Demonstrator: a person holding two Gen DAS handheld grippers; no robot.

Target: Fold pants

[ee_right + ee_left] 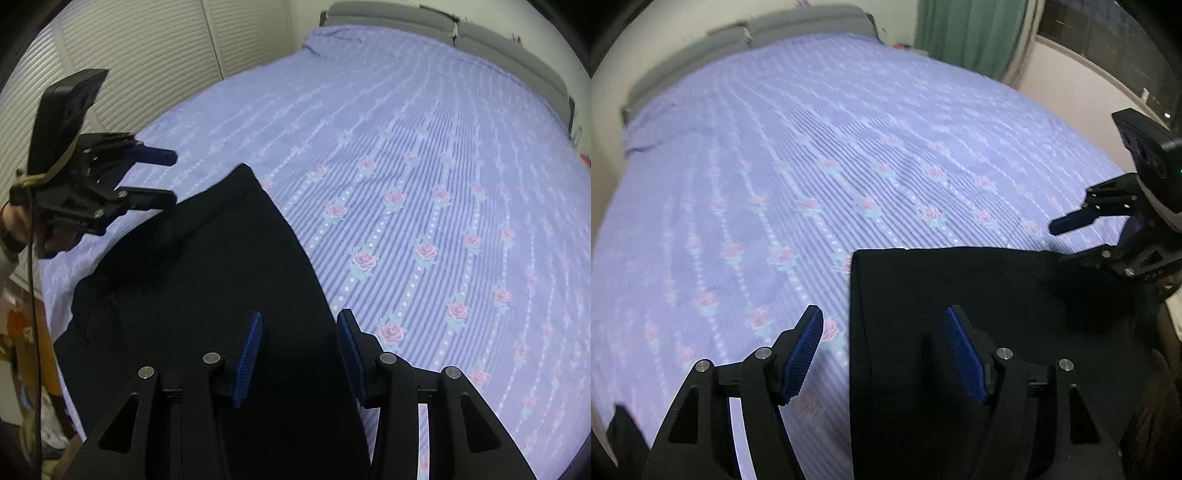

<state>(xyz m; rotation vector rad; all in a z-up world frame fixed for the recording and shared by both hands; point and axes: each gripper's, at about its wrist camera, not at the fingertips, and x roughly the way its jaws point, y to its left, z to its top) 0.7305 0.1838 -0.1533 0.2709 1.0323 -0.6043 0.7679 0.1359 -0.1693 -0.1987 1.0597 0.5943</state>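
Pants (979, 314), black and limp, lie flat on the bed (812, 166) at its near edge; soft cloth will sag, so pinch the corner at 12 o'clock; left hand-held gripper (882, 350) and right hand-held gripper (299, 354) both spread (holding nothing).

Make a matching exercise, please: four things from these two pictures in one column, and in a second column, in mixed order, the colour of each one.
Things:
1. pants
2. bedsheet
3. curtain
4. pads of the left gripper

Colours:
A. green
B. black
C. dark blue
D. lilac with pink roses

Right pairs: 1-B, 2-D, 3-A, 4-C.
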